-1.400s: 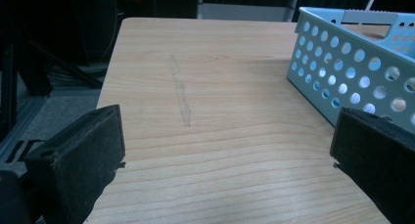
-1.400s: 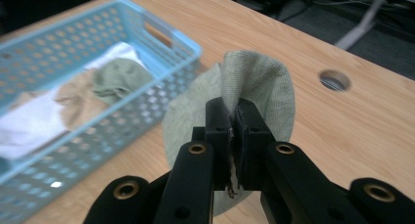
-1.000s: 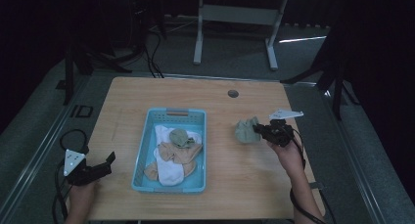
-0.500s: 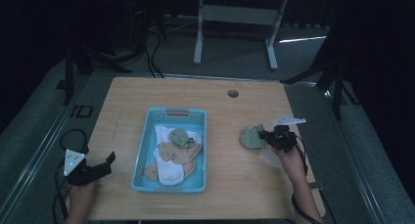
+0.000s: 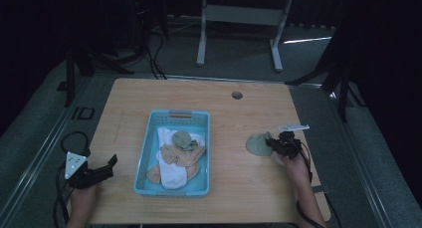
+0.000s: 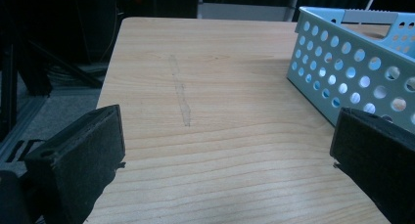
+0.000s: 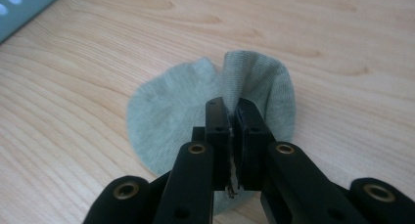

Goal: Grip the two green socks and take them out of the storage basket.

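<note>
Pale green sock [image 7: 195,106] lies bunched on the wooden table [image 7: 342,48].

Pale green sock [image 7: 195,111] spread on the wooden counter [image 7: 342,48], a raised fold pinched between closed black jaws, blue basket [image 7: 19,9] corner glimpsed upper left

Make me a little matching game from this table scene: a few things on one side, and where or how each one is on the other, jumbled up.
Things:
1. green sock
2. blue basket
3. left gripper
4. right gripper

Places or states:
A. jaws wide apart, nothing between them, near the table's left front edge
B. lying on the bare wood to the right of the basket, a fold of it pinched
C. jaws shut on a fold of cloth
D. in the middle of the table, with several socks inside

Pairs: 1-B, 2-D, 3-A, 4-C
</note>
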Tool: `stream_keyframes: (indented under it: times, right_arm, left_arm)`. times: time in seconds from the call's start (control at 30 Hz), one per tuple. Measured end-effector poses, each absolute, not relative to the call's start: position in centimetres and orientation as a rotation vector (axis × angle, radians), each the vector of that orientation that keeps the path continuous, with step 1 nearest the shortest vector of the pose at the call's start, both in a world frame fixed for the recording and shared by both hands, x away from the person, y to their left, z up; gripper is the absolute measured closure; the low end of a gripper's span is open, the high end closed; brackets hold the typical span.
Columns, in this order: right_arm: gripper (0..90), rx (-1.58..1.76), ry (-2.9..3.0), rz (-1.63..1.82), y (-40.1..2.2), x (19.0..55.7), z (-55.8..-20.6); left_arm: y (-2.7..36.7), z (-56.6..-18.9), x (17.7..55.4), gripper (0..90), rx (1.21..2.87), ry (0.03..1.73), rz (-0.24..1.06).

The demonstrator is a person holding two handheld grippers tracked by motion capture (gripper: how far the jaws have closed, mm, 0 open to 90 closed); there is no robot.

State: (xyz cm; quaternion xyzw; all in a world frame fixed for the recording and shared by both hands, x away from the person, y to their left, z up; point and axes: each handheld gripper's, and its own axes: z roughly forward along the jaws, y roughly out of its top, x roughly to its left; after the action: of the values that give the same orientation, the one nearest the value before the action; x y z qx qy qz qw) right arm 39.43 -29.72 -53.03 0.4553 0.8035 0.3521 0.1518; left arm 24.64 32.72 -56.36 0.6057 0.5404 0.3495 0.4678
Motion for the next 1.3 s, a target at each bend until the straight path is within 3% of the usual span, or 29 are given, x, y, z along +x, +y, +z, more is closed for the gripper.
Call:
stream_keyframes:
  times: [0.23,0.27,0.3,0.4,0.6,0.77,1.0,1.3]
  right_arm:
    - [81.9,1.350,2.317,1.005,-29.9,39.7,-53.6]
    - [73.1,1.347,2.321,1.015,-29.9,39.6,-53.3]
    - [73.1,1.347,2.321,1.015,-29.9,39.6,-53.3]
    - [56.5,1.312,2.317,1.050,-29.7,39.4,-52.2]
    - [42.1,1.250,2.318,1.111,-28.7,39.3,-50.5]
    - [39.8,1.216,2.325,1.143,-27.9,39.3,-49.5]
    - [29.9,1.156,2.326,1.166,-26.0,39.1,-47.8]
    - [29.9,1.056,2.390,1.253,-23.5,38.7,-46.1]
  left_arm:
    - [32.7,-56.4,24.6,0.0,1.486,1.325,0.858]
    - [32.7,-56.4,24.6,0.0,1.486,1.325,0.858]
    - [32.7,-56.4,24.6,0.0,1.486,1.325,0.858]
    - [32.7,-56.4,24.6,0.0,1.486,1.326,0.858]
    - [32.7,-56.4,24.6,0.0,1.485,1.326,0.858]
    - [32.7,-56.4,24.6,0.0,1.485,1.326,0.859]
    - [32.7,-56.4,24.6,0.0,1.486,1.326,0.859]
    - [32.7,-56.4,24.6,0.0,1.486,1.326,0.858]
